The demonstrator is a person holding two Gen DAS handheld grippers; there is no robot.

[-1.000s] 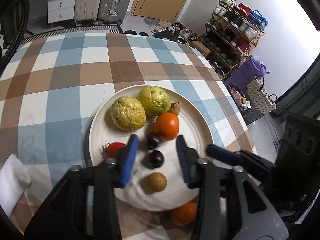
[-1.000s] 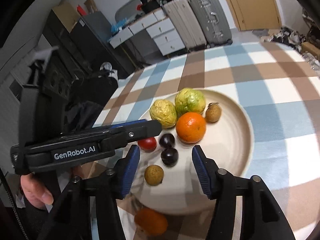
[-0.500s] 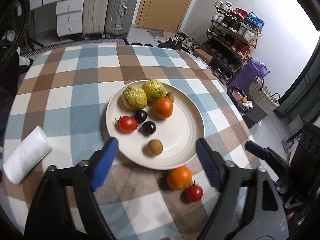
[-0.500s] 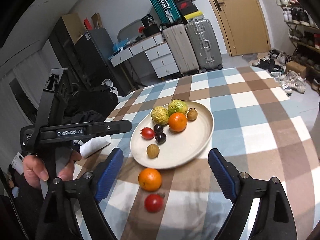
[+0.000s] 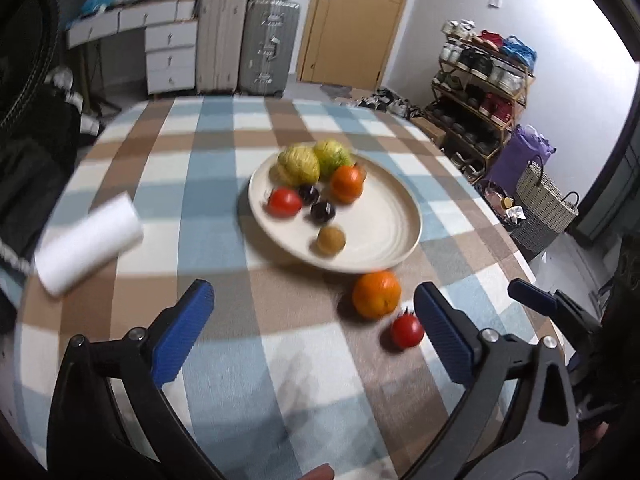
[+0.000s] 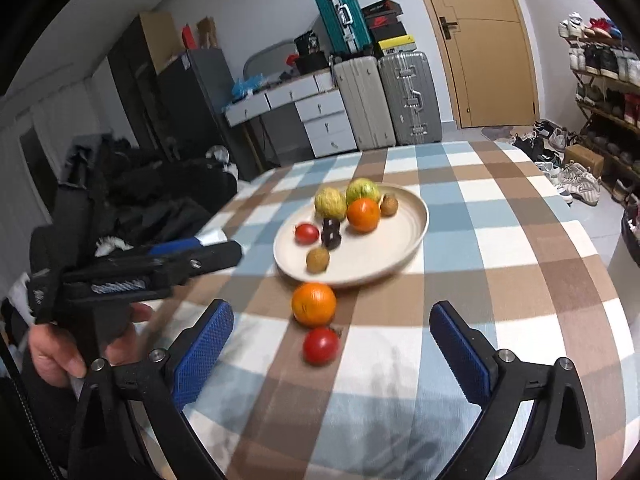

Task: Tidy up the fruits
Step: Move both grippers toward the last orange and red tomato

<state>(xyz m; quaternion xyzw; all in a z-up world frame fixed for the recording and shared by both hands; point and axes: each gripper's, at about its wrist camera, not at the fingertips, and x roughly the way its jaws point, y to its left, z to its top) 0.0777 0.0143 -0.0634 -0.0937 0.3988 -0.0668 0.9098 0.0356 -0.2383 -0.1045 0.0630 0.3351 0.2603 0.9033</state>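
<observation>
A cream plate (image 5: 384,232) (image 6: 400,248) on the checked table holds two yellow-green fruits (image 5: 298,164), an orange (image 5: 346,184), a red tomato (image 5: 284,202), two dark plums (image 5: 322,212) and a small brown fruit (image 5: 331,240). A second orange (image 5: 376,294) (image 6: 313,304) and a second tomato (image 5: 407,331) (image 6: 320,345) lie on the cloth in front of the plate. My left gripper (image 5: 314,332) is open and empty, well back from the plate. My right gripper (image 6: 332,352) is open and empty, with the loose tomato between its fingers' line of view.
A white paper roll (image 5: 86,244) lies on the table's left side. The left gripper shows in the right wrist view (image 6: 132,272), held in a hand. Suitcases (image 6: 384,100), drawers and a shoe rack (image 5: 480,92) stand beyond the table.
Both grippers have pulled back and up from the plate and opened wider. The loose orange and tomato in front of the plate have come into view.
</observation>
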